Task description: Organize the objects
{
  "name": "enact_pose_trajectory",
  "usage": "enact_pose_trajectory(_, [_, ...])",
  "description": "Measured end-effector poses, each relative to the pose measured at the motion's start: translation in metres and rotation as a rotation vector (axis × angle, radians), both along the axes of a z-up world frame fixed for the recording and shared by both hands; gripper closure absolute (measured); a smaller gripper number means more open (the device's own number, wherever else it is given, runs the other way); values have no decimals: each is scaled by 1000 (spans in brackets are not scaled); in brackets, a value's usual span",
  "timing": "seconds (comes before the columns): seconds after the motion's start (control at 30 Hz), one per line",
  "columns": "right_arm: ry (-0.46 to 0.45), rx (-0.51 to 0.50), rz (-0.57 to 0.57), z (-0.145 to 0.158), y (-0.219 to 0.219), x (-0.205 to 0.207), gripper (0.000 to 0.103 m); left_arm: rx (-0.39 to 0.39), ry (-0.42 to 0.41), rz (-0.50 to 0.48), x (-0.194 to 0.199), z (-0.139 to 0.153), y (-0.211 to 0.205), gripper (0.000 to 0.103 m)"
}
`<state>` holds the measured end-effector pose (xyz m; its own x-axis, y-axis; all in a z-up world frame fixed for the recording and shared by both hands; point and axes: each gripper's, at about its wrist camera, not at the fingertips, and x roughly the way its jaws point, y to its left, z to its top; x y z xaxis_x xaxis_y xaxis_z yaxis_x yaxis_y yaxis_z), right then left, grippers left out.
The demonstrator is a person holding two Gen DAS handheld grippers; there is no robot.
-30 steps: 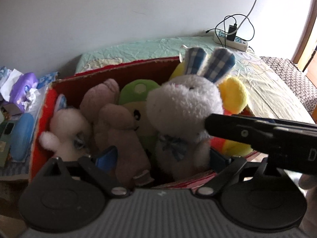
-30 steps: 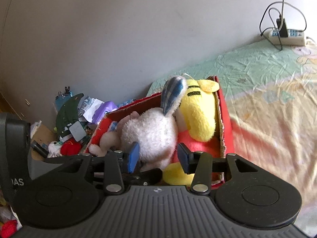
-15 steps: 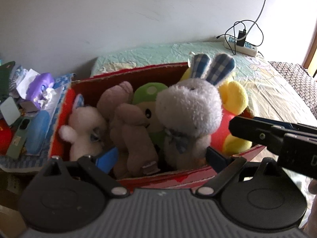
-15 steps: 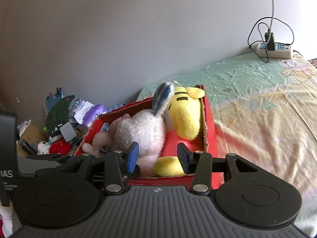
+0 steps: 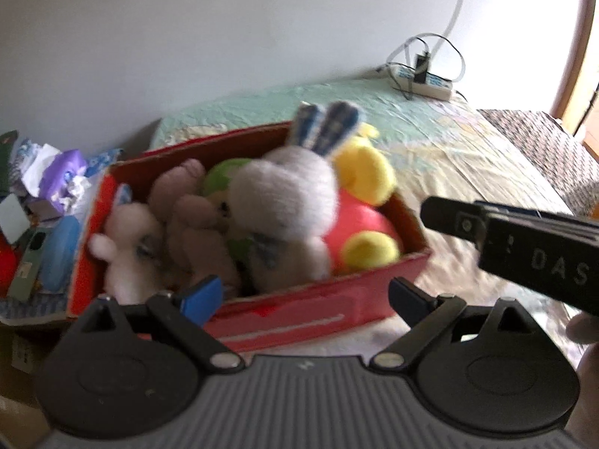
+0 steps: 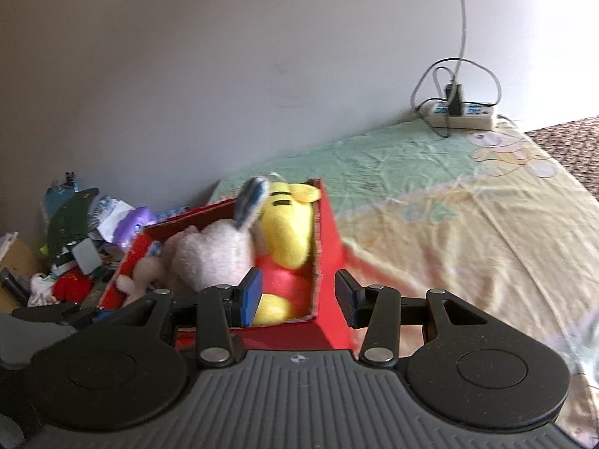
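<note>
Both grippers have backed away from the red box (image 5: 322, 299); left gripper (image 5: 305, 295) jaws stand wide and right gripper (image 6: 297, 299) jaws part-open, both empty. The rabbit plush (image 5: 288, 202) now sits ahead of the jaws, packed inside.

I'm looking at a bed (image 6: 468, 224) against the wall, its crinkled sheet (image 5: 430, 142) pale green turning to cream, with a cartoon print near the far end. A red cardboard box (image 5: 318, 310) sits directly on it at the near-left corner, full of soft toys. Far back by the wall, a white power strip (image 6: 464, 118) lies on the sheet, a charger plugged in.
</note>
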<state>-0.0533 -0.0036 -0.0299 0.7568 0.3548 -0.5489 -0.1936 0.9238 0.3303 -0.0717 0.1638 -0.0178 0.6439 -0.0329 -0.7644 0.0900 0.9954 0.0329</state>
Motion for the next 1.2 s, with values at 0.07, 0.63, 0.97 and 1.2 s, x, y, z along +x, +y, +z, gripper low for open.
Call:
enact_pose_trajectory(0.07, [7, -16, -30, -1, -6, -3, 56, -3, 14, -22, 0, -3, -9, 7])
enact_pose_trajectory(0.63, [132, -143, -332, -23, -70, -24, 56, 8, 72, -210, 2, -23, -85, 3])
enact_pose_trajectory(0.97, [155, -190, -441, -23, -99, -29, 56, 45, 102, -250, 7, -26, -119, 3])
enact_pose_trajectory(1.2, [161, -207, -468, -23, -109, -28, 54, 73, 95, -225, 15, -25, -131, 3])
